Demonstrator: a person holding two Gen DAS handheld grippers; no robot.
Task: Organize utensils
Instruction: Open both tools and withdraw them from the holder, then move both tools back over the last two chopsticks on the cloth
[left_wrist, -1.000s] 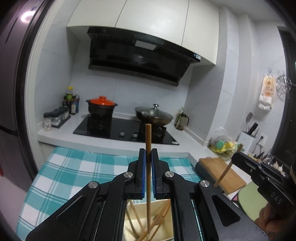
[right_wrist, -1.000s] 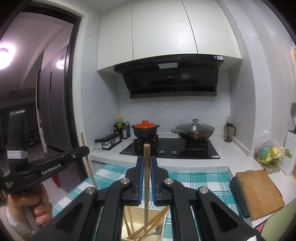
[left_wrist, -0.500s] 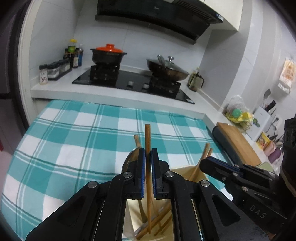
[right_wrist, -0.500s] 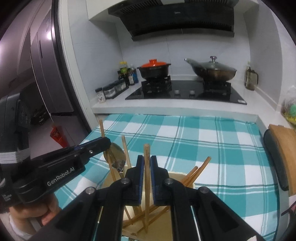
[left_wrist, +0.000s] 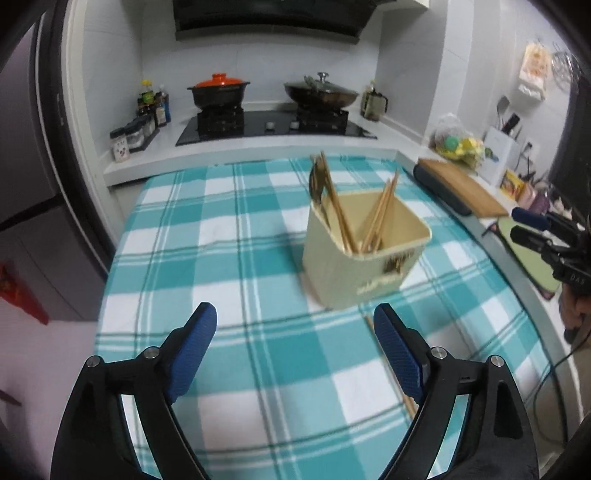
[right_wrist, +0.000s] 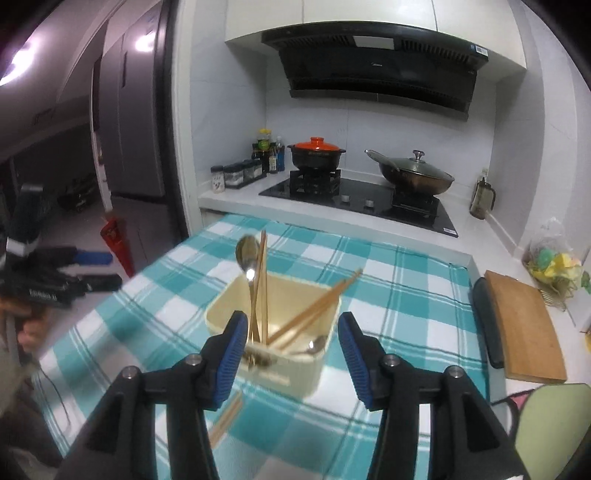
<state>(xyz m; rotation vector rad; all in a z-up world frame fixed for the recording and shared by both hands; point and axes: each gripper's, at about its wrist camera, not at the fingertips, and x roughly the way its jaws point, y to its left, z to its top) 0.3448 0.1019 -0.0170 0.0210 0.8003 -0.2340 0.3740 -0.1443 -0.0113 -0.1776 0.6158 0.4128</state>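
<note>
Left wrist view: the left gripper has just been opening, jaws spread and empty above the cloth. The right gripper has also just been opening, empty. Chopsticks and spoon stand in the holder mid-cloth, one chopstick lying beside it.

Teal-checked tablecloth under cream utensil box, perhaps loose chopsticks beside it.

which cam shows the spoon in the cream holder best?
Right wrist view: the spoon stands in the cream holder, its bowl shiny and raised above the rim. In the left wrist view, the spoon is a dark blur behind chopsticks.
</note>
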